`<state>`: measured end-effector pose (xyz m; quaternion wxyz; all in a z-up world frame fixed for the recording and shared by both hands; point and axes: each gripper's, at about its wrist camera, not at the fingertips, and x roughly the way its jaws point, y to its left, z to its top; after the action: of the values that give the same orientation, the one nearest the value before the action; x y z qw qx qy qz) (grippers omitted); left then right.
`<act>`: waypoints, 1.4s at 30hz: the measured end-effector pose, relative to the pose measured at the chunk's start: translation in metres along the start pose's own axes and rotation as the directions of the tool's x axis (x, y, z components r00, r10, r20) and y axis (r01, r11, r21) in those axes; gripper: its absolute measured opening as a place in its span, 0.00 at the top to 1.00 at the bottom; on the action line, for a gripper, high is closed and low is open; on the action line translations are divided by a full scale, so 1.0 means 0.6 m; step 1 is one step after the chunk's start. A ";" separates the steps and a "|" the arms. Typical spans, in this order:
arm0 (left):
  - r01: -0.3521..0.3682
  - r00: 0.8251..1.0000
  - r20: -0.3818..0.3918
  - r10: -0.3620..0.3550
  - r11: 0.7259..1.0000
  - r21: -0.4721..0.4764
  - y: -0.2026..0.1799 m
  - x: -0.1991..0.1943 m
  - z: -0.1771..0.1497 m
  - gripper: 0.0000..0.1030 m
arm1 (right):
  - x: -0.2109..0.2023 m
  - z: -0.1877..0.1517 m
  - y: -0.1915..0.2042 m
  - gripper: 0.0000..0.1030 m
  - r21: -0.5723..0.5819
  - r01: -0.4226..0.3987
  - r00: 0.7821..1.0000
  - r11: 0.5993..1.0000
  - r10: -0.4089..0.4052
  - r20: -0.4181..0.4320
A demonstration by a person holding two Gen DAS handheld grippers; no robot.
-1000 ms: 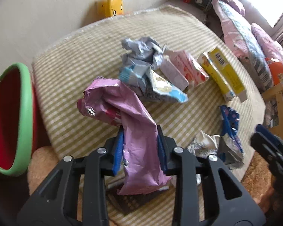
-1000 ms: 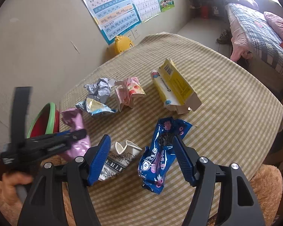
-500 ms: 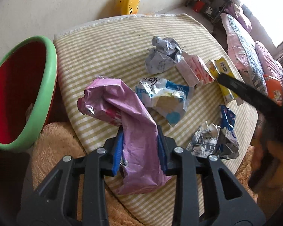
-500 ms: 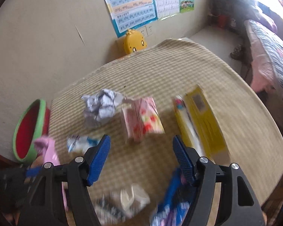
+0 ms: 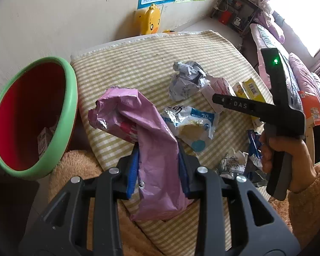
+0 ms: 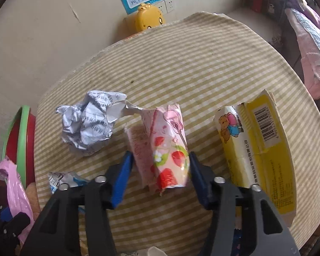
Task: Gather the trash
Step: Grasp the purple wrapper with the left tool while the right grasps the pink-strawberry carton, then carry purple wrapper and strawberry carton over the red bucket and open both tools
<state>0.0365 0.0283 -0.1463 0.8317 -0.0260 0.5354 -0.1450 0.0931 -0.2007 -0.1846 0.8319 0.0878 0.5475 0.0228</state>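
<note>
My left gripper (image 5: 157,149) is shut on a crumpled pink foil wrapper (image 5: 138,115), held over the table's near-left edge beside the red bin with a green rim (image 5: 70,98). In the right wrist view, my right gripper (image 6: 160,160) straddles a flattened pink strawberry carton (image 6: 166,132) lying on the striped tablecloth (image 6: 202,64). Its jaws are closing, and both blue pads stand close beside the carton's sides. The pink wrapper (image 6: 12,183) and the bin (image 6: 21,132) show at that view's left edge.
A crumpled printed paper ball (image 6: 87,123) lies left of the carton, an opened yellow box (image 6: 258,140) to its right. A blue-and-white wrapper (image 5: 192,125), a blue snack bag (image 5: 253,140) and a crushed paper cup (image 5: 232,164) lie nearer. A yellow duck-shaped item (image 6: 149,19) sits by the wall.
The right gripper moved from over the blue snack bag to the strawberry carton, dropped lower, and its jaws narrowed. The left gripper carried the pink wrapper toward the bin.
</note>
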 end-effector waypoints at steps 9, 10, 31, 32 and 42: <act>-0.007 1.000 0.025 0.007 1.000 0.021 -0.013 -0.008 0.003 0.70 | -0.128 -0.059 -0.009 0.62 0.084 -0.132 0.984 0.988 0.120 0.135; -0.007 1.000 0.026 0.006 1.000 0.021 -0.014 -0.009 0.002 0.70 | -0.152 -0.071 -0.011 0.62 0.105 -0.154 0.977 0.982 0.136 0.162; -0.091 0.962 0.267 0.064 0.992 0.090 -0.041 -0.112 0.030 0.69 | -0.307 -0.137 0.043 0.60 0.045 -0.088 0.914 0.995 0.063 0.400; -0.098 0.957 0.280 0.070 0.991 0.088 -0.039 -0.117 0.032 0.69 | -0.310 -0.138 0.047 0.60 0.040 -0.087 0.912 0.995 0.063 0.405; -0.116 0.940 0.328 0.093 0.992 0.053 -0.017 -0.137 0.039 0.69 | -0.326 -0.139 0.071 0.59 0.008 -0.083 0.897 0.997 0.071 0.437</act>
<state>0.0235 0.0378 -0.0619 0.9154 0.0088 0.3861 -0.1134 -0.0587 -0.1750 -0.0318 0.9305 0.1231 0.3437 0.0284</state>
